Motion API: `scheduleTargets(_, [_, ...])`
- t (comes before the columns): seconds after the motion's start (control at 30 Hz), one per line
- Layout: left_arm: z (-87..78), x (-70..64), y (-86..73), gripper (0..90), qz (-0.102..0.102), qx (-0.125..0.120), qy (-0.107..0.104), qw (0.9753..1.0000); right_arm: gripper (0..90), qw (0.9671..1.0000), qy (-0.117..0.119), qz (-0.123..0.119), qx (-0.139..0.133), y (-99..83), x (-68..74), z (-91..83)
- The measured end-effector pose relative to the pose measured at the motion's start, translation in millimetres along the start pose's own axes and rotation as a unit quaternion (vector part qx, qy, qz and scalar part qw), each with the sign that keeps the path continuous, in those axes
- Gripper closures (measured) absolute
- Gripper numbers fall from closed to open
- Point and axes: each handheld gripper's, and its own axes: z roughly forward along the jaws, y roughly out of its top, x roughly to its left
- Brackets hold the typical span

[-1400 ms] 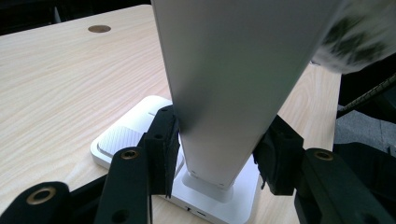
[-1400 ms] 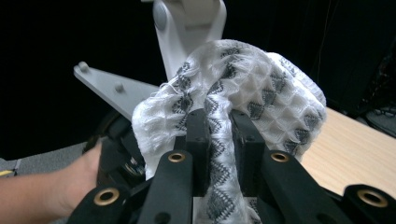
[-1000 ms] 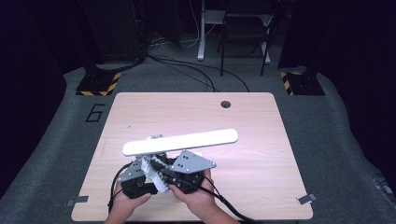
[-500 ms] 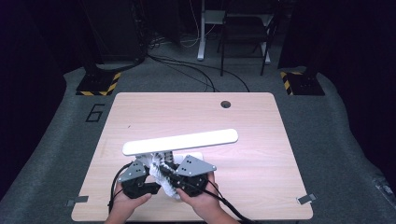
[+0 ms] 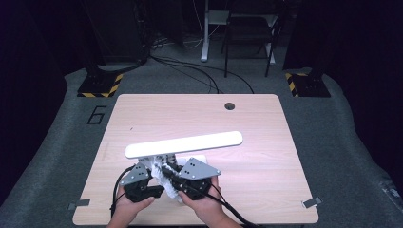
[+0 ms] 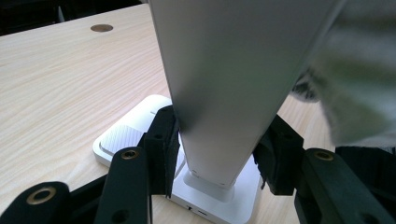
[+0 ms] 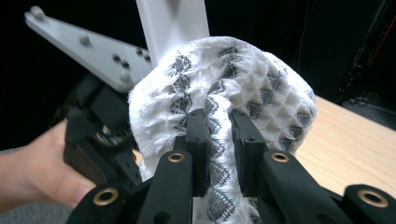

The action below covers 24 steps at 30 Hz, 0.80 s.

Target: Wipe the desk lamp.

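High view first: the white desk lamp (image 5: 184,145) sits in the lower middle of the frame on the wooden bench (image 5: 266,180), its long light bar stretched left to right just above the two grippers. The left gripper (image 5: 142,178) and right gripper (image 5: 178,178) are bunched together right below the bar, at the lamp's post, with a hand (image 5: 130,206) under each. A white patterned cloth (image 5: 161,171) is wedged between them.

Left gripper view: the fingers (image 6: 161,144) sit on both sides of the lamp's silvery post (image 6: 224,84), low down near where it plugs into the flat white base (image 6: 121,140). The left pad is touching the post; the right one looks pressed against it too, so it's gripping the post. The cloth is a blur at the upper right.

Right gripper view: the fingers (image 7: 198,140) are pinched narrow on a fold of the white-and-black waffle cloth (image 7: 224,88), which bulges up over them in the centre of the frame. Behind it the lamp post (image 7: 173,23) rises at top centre, and the left gripper (image 7: 98,135) with its grey plate is on the left side.
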Motion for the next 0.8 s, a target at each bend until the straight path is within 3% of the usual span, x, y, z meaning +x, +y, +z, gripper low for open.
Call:
scheduleTargets(0.2, [0.8, -1.2, -0.2, 53.9, -0.010, -0.007, 0.000, 0.9999, 79.4, 0.9999, 0.006, -0.005, -0.014, 11.3, 3.1, -0.6])
scheduleTargets(0.8, [1.8, -1.8, -0.7, 53.9, -0.008, -0.013, 0.005, 0.9999, 78.4, 0.9993, 0.006, -0.005, -0.036, 25.6, 7.0, -3.7])
